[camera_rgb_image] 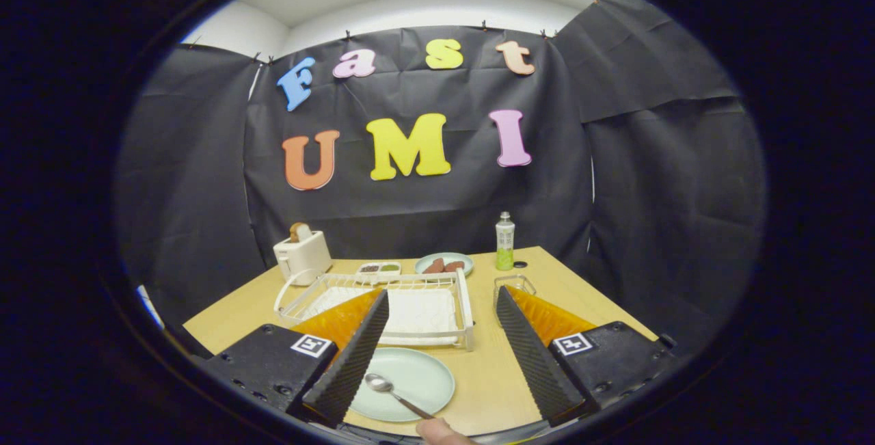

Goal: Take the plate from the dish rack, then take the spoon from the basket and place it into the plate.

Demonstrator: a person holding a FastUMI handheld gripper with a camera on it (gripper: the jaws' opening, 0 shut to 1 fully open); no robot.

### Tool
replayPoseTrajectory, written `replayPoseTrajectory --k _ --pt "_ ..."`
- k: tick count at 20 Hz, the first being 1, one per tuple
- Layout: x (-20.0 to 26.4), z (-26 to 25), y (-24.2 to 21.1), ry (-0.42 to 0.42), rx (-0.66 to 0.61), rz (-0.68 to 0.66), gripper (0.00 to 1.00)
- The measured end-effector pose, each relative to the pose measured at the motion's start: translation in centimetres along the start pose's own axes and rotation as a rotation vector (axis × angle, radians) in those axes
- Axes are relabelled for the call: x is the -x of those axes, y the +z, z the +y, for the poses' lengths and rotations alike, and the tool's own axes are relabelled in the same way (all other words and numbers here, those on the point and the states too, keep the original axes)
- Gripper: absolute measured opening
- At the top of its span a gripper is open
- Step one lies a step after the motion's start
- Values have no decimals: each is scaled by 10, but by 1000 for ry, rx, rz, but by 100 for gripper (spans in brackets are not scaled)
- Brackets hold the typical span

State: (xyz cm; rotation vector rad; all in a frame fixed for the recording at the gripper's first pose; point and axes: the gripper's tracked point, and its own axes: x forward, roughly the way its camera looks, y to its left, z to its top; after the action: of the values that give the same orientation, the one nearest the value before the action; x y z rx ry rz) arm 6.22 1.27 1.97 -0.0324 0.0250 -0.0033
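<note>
Tongs (pixel 441 349) — released, fingers wide apart, gripping nothing. Plate (pixel 417 380) — on the surface between the fingers, toward the left one. Spoon (pixel 389 390) — lying in the plate. Rack (pixel 403 308), basket (pixel 514 289) — just beyond. Advice: back straight off, clear of the spoon.

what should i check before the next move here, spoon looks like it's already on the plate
1. Pale green round plate out of the white wire dish rack, flat on the wooden table: ok.
2. Metal spoon bowl resting on the plate: ok.
3. Spoon handle fully on the plate: not ok, it overhangs the near rim toward a fingertip.
4. Hand-held gripper open, holding nothing: ok.
5. Wire basket free of other cutlery: cannot tell.
</note>
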Motion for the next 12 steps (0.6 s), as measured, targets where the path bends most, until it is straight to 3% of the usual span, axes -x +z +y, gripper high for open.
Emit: replayPoseTrajectory --k 6,12 --pt "59 2 23 20 -11 -93 100" --pt "86 12 20 55 60 -106 100"
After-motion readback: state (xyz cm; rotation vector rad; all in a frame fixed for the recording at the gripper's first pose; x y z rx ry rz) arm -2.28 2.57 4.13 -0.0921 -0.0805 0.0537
